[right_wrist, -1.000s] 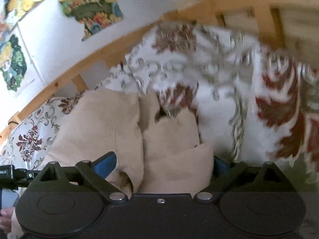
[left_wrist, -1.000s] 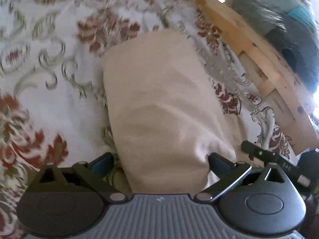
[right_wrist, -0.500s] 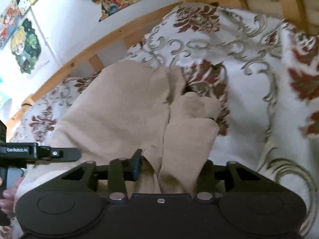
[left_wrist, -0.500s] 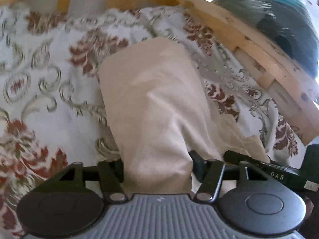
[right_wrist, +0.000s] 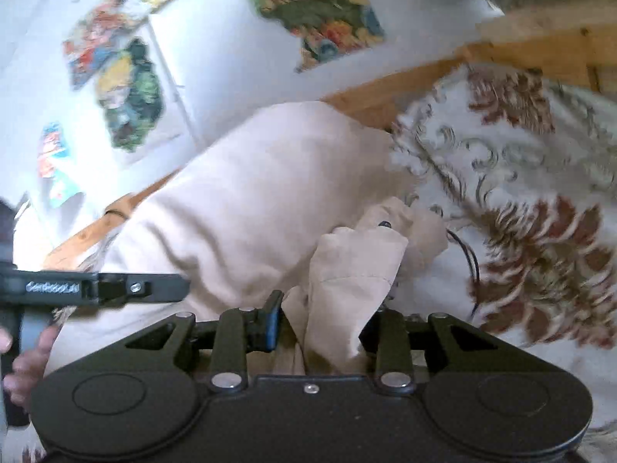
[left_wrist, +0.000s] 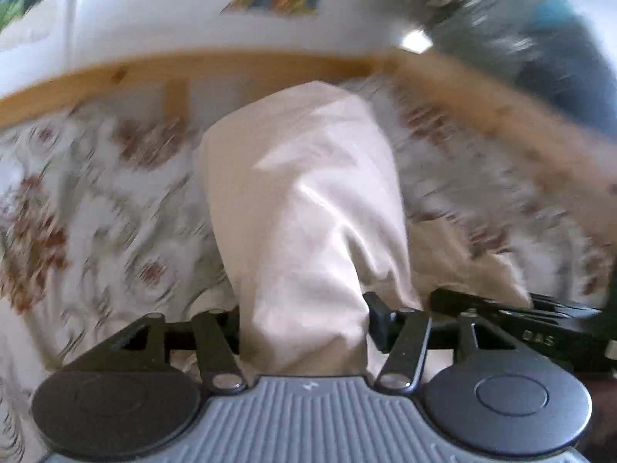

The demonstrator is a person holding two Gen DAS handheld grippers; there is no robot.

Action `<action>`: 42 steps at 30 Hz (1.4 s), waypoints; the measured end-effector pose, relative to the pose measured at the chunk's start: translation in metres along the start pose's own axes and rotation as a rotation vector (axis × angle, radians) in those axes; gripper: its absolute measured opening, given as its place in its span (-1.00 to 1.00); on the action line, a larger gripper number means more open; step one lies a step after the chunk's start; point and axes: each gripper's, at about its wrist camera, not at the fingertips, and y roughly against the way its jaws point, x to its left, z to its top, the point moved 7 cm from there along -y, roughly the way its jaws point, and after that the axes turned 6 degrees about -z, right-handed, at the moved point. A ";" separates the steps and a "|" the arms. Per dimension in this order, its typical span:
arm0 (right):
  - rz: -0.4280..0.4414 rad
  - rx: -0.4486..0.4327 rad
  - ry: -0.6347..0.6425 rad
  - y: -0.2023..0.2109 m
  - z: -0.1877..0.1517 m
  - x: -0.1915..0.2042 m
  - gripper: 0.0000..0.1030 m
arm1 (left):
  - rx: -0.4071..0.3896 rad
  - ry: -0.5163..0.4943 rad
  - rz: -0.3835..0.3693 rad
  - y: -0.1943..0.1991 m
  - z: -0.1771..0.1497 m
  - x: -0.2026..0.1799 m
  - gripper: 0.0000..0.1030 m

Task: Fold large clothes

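The left gripper (left_wrist: 304, 328) pinches a thick bunch of the beige cotton garment (left_wrist: 308, 200), its jaws easing wider; the right gripper (right_wrist: 320, 324) tightens on another fold above the floral bedspread (right_wrist: 520, 177). The left hold could slip, dropping its fold

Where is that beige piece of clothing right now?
The beige garment lies on the floral bedspread, its near end bunched in the left gripper. In the right wrist view another bunch sits in the right gripper.
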 end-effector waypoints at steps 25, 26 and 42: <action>-0.165 -0.111 0.176 0.049 0.005 -0.005 0.92 | -0.206 0.095 0.209 0.098 -0.036 -0.030 0.98; -0.165 -0.130 0.180 0.058 0.009 -0.002 0.94 | -0.219 0.084 0.209 0.107 -0.037 -0.034 0.98; -0.240 -0.343 0.197 0.208 -0.016 0.055 0.99 | -0.313 0.064 0.232 0.221 -0.093 -0.053 0.99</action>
